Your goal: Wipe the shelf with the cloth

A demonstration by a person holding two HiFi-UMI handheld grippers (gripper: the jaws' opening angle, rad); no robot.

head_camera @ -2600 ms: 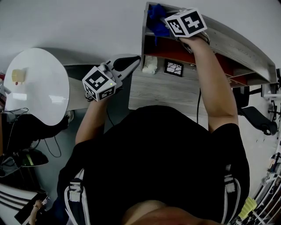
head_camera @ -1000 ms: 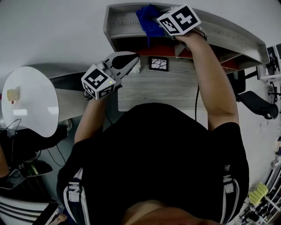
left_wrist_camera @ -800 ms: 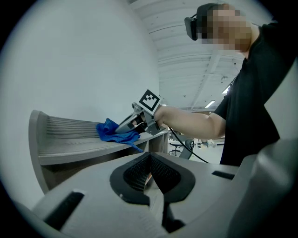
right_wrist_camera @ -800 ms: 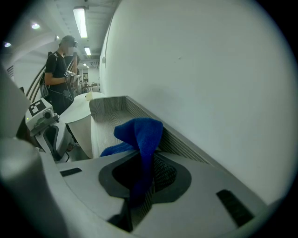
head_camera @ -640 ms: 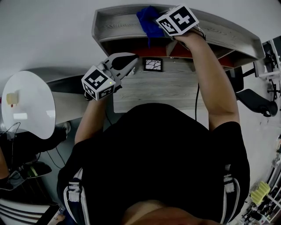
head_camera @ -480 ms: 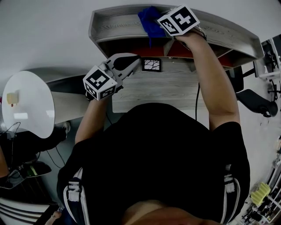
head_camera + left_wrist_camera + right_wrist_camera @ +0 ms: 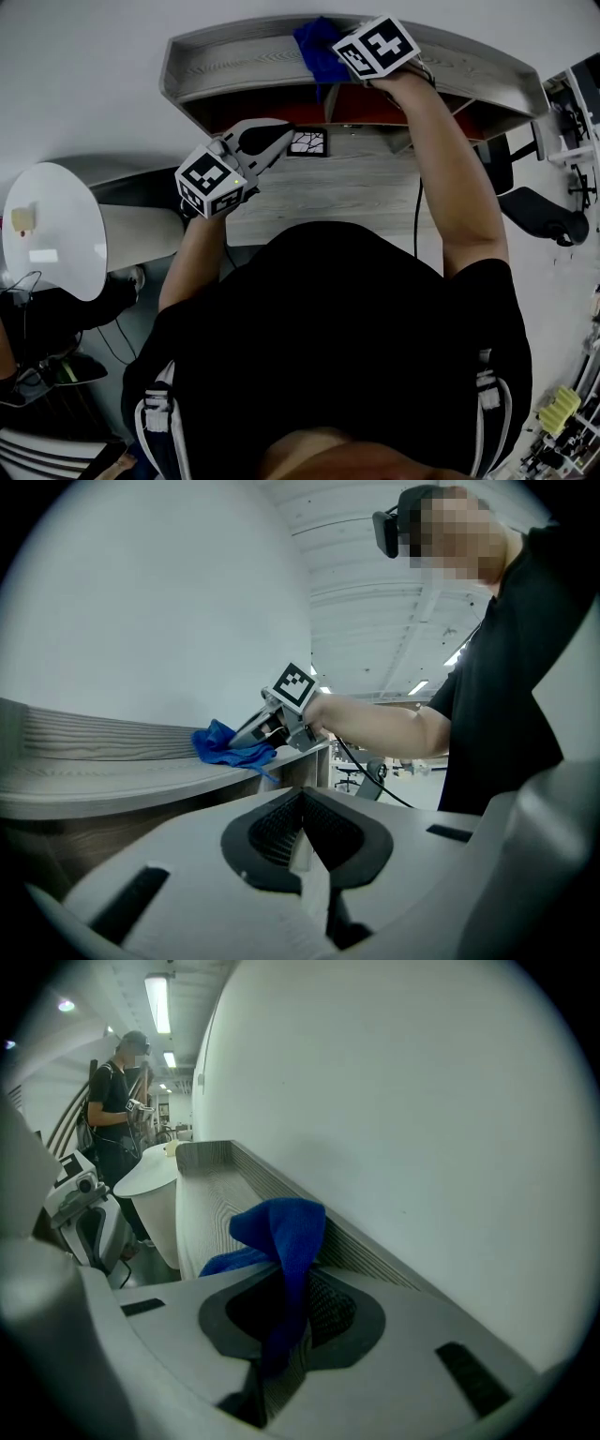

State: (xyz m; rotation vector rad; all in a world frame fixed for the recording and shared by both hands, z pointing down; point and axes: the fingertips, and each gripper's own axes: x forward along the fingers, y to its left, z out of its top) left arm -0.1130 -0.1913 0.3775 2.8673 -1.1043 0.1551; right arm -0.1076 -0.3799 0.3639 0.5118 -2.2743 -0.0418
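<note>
While wiping appears under way, progress reads mid-task.
- Shelf (image 7: 234,61): long grey wood-grain top board against white wall. No dust or wet trail visible, so wiped share cannot be told.
- Right gripper (image 7: 289,1288): jaws clamped on cloth.
- Left gripper (image 7: 302,803): jaws together, nothing between, idle below shelf.
- Cloth (image 7: 317,47): blue, bunched, resting on top board near middle. Long bare stretch lies to person's left.
</note>
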